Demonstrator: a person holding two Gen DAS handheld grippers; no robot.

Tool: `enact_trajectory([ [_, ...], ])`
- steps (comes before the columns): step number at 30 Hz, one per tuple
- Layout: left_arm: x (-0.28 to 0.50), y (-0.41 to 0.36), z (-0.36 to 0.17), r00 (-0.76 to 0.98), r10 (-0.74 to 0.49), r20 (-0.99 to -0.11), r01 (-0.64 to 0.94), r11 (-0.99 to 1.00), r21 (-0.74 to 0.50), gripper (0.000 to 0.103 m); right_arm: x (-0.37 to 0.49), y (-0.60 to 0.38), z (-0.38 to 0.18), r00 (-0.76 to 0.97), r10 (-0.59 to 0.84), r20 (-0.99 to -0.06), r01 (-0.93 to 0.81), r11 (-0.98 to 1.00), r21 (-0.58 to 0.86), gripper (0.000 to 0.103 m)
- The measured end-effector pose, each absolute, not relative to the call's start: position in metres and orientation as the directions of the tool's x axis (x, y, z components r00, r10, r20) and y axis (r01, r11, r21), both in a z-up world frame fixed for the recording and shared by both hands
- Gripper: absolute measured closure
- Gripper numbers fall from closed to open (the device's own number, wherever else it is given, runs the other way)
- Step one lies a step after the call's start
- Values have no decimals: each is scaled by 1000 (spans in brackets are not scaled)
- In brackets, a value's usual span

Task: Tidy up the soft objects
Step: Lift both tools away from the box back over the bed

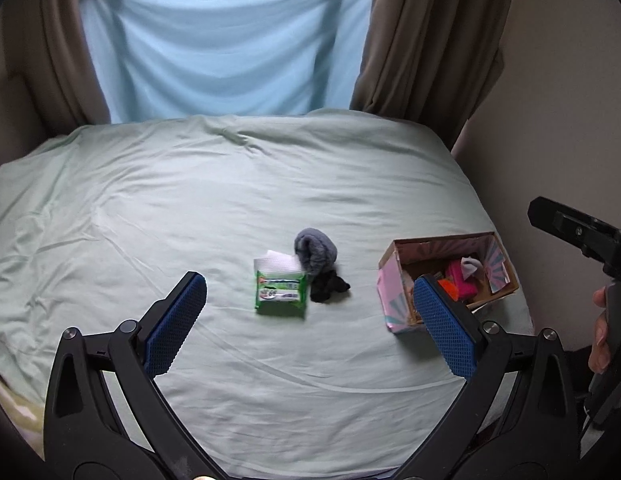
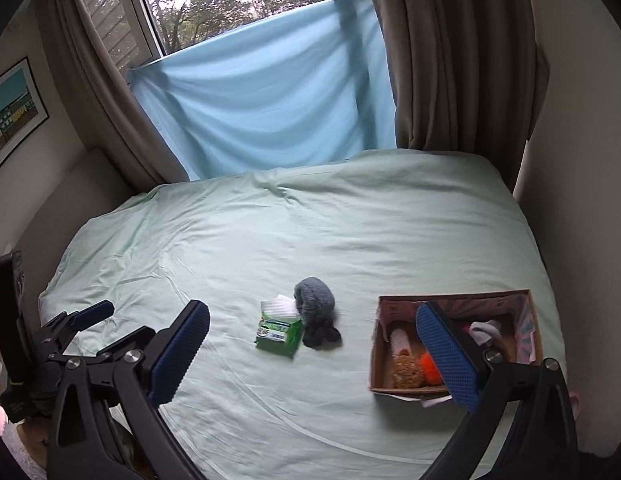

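Bed (image 1: 190, 200): I am holding both grippers above its near edge, taking stock. Left gripper (image 1: 310, 316): fingers spread wide, carrying nothing. Right gripper (image 2: 312, 354): likewise spread and carrying nothing. Box (image 2: 528, 320): cardboard, open-topped, sitting at the right side of the bed; already lying in it are a brown plush (image 2: 406, 368), an orange item (image 2: 430, 364), a pink item (image 1: 462, 278), and a white cloth (image 2: 484, 330), partly hidden behind my right finger. Still lying loose mid-bed, well apart from the box: a green wipes pack (image 1: 280, 290) with a white sheet sticking out at its far end; a grey fuzzy roll (image 1: 315, 254) touching the pack's far right corner; a black cloth (image 1: 328, 286) bunched just beside the pack, under the grey roll. Progress, as I am judging it: more than half sorted, with these three pieces remaining and neither gripper yet reaching for any of them.
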State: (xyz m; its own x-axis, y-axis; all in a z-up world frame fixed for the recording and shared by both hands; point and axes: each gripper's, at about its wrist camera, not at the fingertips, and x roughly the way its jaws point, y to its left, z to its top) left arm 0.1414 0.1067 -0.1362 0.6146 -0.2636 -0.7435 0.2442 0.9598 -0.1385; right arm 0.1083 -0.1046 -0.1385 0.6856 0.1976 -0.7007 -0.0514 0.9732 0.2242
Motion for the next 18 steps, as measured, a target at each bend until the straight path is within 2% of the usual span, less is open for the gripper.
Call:
enact_trajectory([
  [8, 170, 138, -160, 578, -328, -747, 361, 924, -127, 0, 129, -62, -148, 716, 130, -686, -1, 983, 185, 0],
  [18, 211, 138, -209, 520, -363, -773, 515, 855, -54, 0, 171, -46, -185, 718, 130, -684, 4, 982, 191, 0],
])
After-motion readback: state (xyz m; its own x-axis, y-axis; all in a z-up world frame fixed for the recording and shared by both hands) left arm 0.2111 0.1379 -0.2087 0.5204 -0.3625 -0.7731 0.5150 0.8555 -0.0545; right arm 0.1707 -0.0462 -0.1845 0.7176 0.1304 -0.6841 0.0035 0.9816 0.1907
